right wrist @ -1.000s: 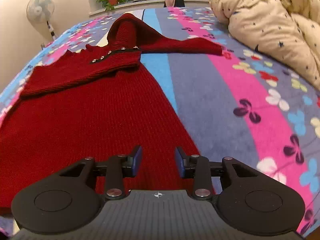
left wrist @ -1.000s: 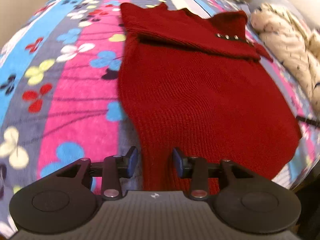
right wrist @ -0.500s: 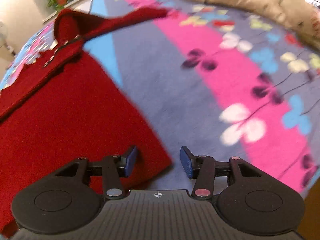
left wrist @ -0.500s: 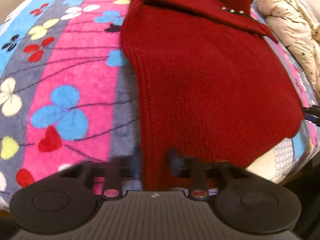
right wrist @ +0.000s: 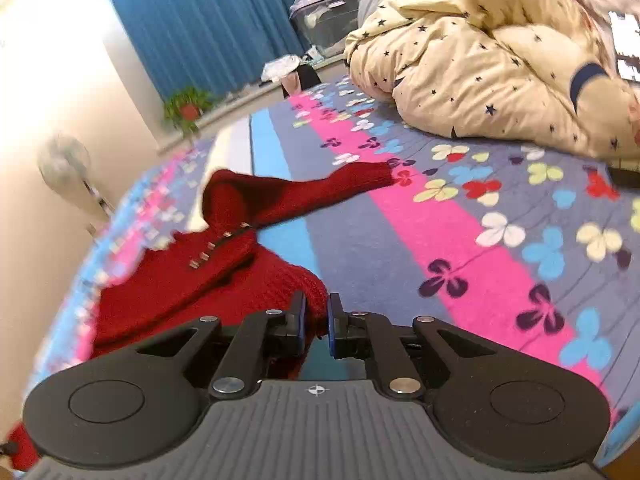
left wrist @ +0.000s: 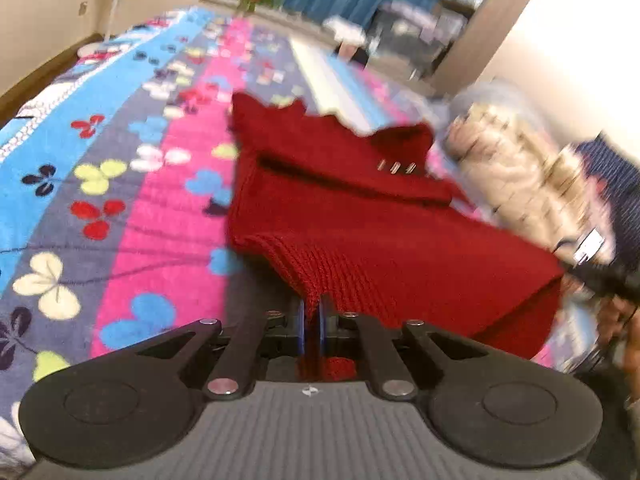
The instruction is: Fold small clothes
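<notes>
The left gripper (left wrist: pixel 311 320) has its 2 blue-padded jaws pressed together on the ribbed hem corner of the red knit sweater (left wrist: pixel 360 232), lifting that corner off the flowered blanket (left wrist: pixel 132 184) so the fabric rises in a ridge toward the jaws. The right gripper (right wrist: pixel 317 326) likewise pinches the sweater (right wrist: pixel 188 280) at its other hem corner, a fold of knit bunched between nearly closed jaws. No brand or readable writing shows on either tool, only a small round emblem on each grey body. The left view is motion-blurred, so the dark shape at its right edge is probably the other gripper, though that is uncertain. Only the right view shows the sweater's sleeve (right wrist: pixel 340 184) stretched out across the blanket (right wrist: pixel 460 248), the cream star-print duvet (right wrist: pixel 480 64), a standing fan (right wrist: pixel 64 164) and the blue curtain (right wrist: pixel 208 28). Both views show a row of metal studs near the collar and a potted plant (right wrist: pixel 188 108) on the sill.
</notes>
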